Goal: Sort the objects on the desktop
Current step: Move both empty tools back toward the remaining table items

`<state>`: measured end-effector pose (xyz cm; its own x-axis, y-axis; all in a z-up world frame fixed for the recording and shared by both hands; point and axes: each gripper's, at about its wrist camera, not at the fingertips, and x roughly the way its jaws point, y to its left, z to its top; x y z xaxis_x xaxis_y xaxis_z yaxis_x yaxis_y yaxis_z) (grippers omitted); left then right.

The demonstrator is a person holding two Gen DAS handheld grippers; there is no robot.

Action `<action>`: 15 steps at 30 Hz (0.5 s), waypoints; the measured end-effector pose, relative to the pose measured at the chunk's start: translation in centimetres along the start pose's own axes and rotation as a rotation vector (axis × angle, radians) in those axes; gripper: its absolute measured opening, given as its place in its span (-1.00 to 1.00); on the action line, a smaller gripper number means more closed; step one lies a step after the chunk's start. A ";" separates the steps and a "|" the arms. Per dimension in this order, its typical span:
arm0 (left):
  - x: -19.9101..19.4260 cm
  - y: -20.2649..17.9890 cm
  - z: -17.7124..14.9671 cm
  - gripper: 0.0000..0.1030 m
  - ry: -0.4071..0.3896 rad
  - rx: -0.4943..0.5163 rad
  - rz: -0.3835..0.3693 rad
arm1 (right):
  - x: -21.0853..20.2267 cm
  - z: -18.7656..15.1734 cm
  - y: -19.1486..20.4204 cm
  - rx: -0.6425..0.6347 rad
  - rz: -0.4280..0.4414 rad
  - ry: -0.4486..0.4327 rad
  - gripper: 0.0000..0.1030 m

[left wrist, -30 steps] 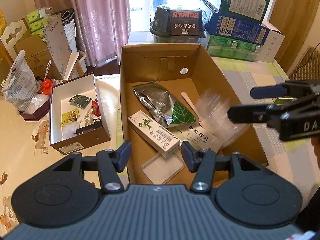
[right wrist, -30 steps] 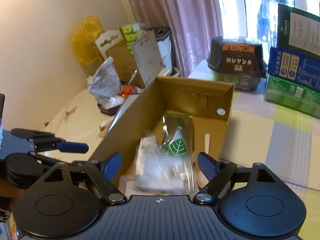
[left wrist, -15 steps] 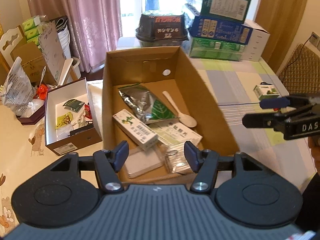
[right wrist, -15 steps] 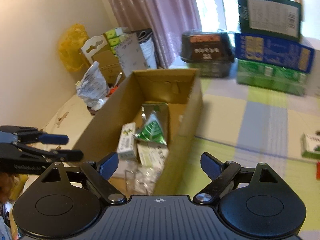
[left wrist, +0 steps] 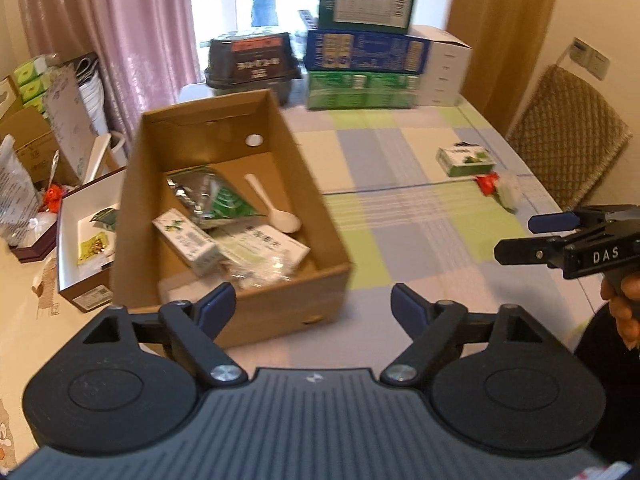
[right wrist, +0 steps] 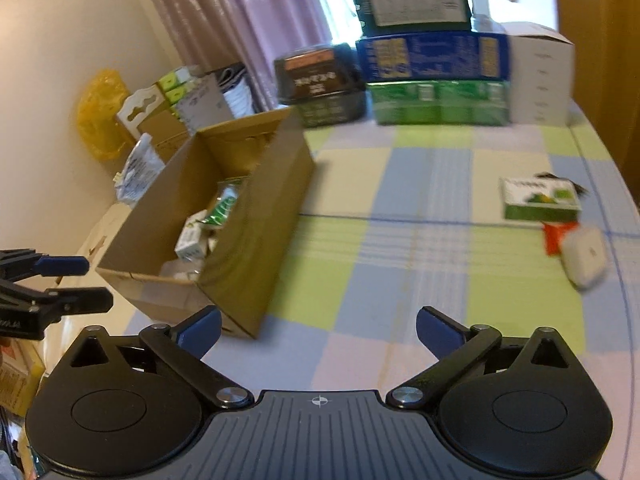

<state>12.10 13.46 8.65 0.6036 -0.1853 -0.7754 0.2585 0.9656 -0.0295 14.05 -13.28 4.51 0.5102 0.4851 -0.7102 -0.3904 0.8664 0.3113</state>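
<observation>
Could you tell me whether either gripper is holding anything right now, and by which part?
Nothing is held: the left gripper and right gripper are both open and empty.

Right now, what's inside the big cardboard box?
In the cardboard box: a foil pouch, white spoon, two medicine cartons and a clear packet. Whatever lies beneath them is covered.

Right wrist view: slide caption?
Open right claw over checked tablecloth, cardboard box left, green carton right.

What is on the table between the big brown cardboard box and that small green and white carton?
Nothing: between the brown cardboard box and the small green and white carton lies only bare checked tablecloth, clearest in the right wrist view.
</observation>
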 end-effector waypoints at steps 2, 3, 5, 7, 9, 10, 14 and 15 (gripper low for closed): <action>-0.2 -1.7 -0.4 0.72 -0.001 0.035 0.013 | -1.1 -0.8 -0.9 0.002 -0.014 -0.005 0.96; -0.3 -2.8 -0.7 0.74 -0.003 0.062 0.028 | -1.7 -1.2 -1.3 -0.001 -0.023 -0.009 0.96; -0.5 -4.9 -1.2 0.80 -0.005 0.109 0.039 | -2.6 -2.1 -2.1 -0.008 -0.049 -0.020 0.96; -0.5 -6.6 -1.7 0.85 -0.003 0.137 0.028 | -3.6 -3.1 -3.1 -0.008 -0.076 -0.024 0.96; -0.4 -8.3 -2.1 0.88 0.003 0.153 0.010 | -4.4 -3.9 -4.0 0.003 -0.091 -0.025 0.96; -0.2 -9.2 -2.3 0.91 0.005 0.161 0.004 | -4.9 -4.4 -4.7 0.013 -0.098 -0.026 0.96; 0.5 -11.7 -2.7 0.97 0.013 0.194 -0.012 | -6.7 -5.7 -6.8 0.054 -0.131 -0.032 0.96; 0.7 -12.3 -2.7 0.97 0.015 0.201 -0.018 | -7.2 -6.0 -7.2 0.066 -0.140 -0.035 0.96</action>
<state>7.31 1.93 6.75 0.5868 -0.1981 -0.7851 0.4153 0.9060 0.0818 8.62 -23.74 3.60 0.5829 0.3616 -0.7277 -0.2631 0.9313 0.2521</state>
